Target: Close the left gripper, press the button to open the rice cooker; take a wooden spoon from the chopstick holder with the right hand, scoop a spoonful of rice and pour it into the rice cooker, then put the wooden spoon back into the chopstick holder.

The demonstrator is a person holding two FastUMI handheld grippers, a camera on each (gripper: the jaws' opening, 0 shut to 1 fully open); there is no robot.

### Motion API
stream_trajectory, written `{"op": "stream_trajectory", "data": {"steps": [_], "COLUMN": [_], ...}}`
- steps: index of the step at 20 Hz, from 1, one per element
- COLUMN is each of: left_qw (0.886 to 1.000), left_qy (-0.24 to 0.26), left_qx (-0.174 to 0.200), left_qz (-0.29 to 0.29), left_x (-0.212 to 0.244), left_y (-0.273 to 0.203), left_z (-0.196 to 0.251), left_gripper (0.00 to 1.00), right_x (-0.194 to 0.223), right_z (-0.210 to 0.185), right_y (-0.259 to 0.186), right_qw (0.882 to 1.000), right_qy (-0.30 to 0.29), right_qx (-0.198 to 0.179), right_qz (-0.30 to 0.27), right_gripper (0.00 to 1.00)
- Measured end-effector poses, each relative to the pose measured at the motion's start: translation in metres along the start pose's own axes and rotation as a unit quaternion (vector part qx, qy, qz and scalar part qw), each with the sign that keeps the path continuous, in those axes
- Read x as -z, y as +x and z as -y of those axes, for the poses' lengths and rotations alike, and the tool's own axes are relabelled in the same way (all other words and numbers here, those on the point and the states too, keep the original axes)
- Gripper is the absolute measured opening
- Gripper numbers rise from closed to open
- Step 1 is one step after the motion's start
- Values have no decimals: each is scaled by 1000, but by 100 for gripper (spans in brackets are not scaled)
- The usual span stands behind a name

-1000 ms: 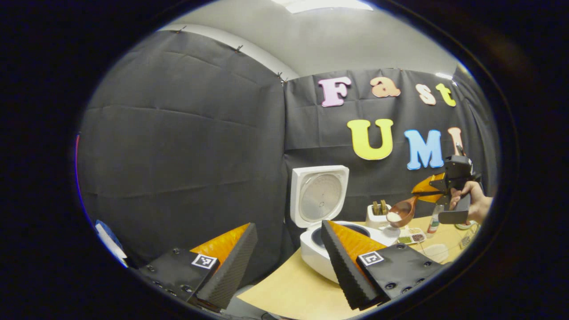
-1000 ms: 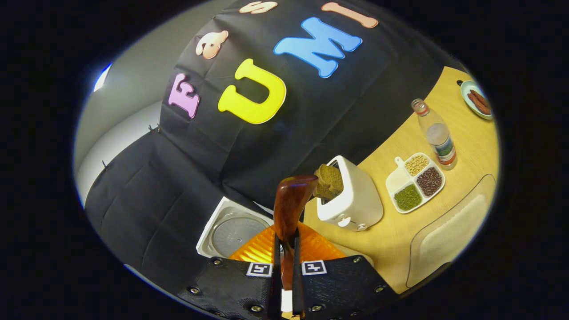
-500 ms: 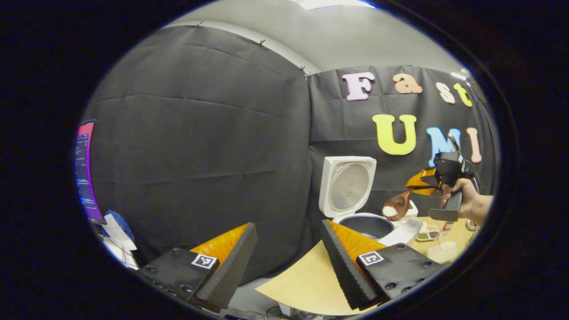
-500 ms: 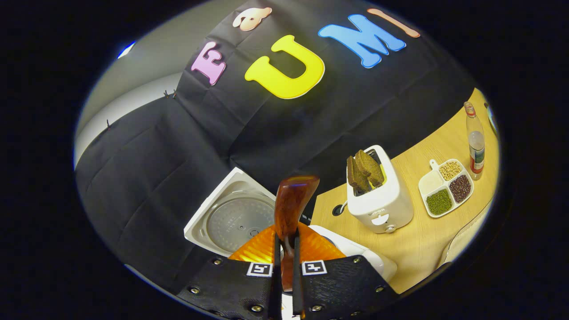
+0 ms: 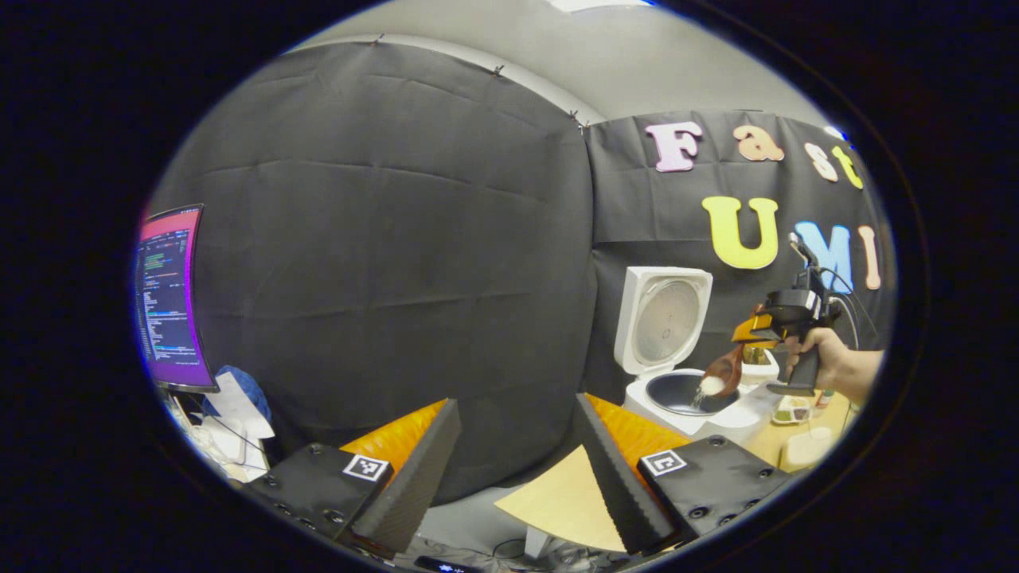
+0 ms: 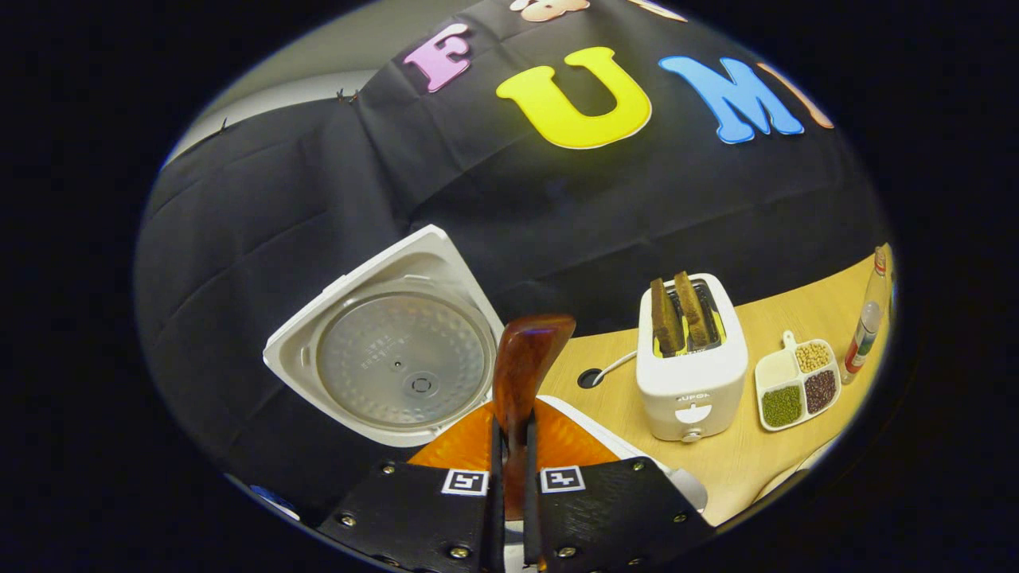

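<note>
- The right tongs (image 6: 509, 477) clamp the handle of the glossy reddish-brown wooden spoon (image 6: 521, 382).
- In the left gripper view, the wooden spoon's bowl (image 5: 723, 372) tilts over the white rice cooker (image 5: 685, 394), white rice spilling toward its dark inner pot; the lid stands upright.
- The left tongs (image 5: 517, 446) are spread wide, empty, well apart from the wooden bench (image 5: 557, 501).

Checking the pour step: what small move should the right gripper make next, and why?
Probably tip the wooden spoon a little further. It hangs over the open rice cooker with rice spilling into the pot but some left in the bowl; the right gripper grips the handle firmly.
</note>
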State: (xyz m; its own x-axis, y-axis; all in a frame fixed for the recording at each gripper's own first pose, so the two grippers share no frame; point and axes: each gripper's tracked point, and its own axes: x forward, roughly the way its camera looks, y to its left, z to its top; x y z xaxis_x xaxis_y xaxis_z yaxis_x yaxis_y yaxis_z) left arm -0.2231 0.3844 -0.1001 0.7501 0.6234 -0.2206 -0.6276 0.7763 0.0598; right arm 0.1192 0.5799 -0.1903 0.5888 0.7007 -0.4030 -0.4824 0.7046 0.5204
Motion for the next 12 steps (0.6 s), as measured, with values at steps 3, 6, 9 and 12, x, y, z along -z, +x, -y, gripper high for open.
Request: {"op": "stream_trajectory", "data": {"steps": [3, 6, 9, 12], "left_qw": [1000, 1000, 1000, 1000], "left_qy": [-1, -5, -2, 1], "left_qx": [-5, -4, 2, 8], "left_qz": [1, 1, 3, 3], "left_x": [-2, 0, -2, -3], "left_y": [-2, 0, 1, 1], "left_z": [-2, -2, 3, 7], "left_gripper": [95, 99, 95, 99], "right_x": [-1, -3, -12, -27], "right_z": [-7, -15, -22, -32], "right_y": [-2, -6, -12, -19], "right_qw": [997, 990, 978, 960], "right_qy": [-72, -140, -206, -273], "right_qx": [4, 0, -5, -15], "right_qz": [6, 21, 38, 63], "right_gripper": [9, 9, 9, 9]}}
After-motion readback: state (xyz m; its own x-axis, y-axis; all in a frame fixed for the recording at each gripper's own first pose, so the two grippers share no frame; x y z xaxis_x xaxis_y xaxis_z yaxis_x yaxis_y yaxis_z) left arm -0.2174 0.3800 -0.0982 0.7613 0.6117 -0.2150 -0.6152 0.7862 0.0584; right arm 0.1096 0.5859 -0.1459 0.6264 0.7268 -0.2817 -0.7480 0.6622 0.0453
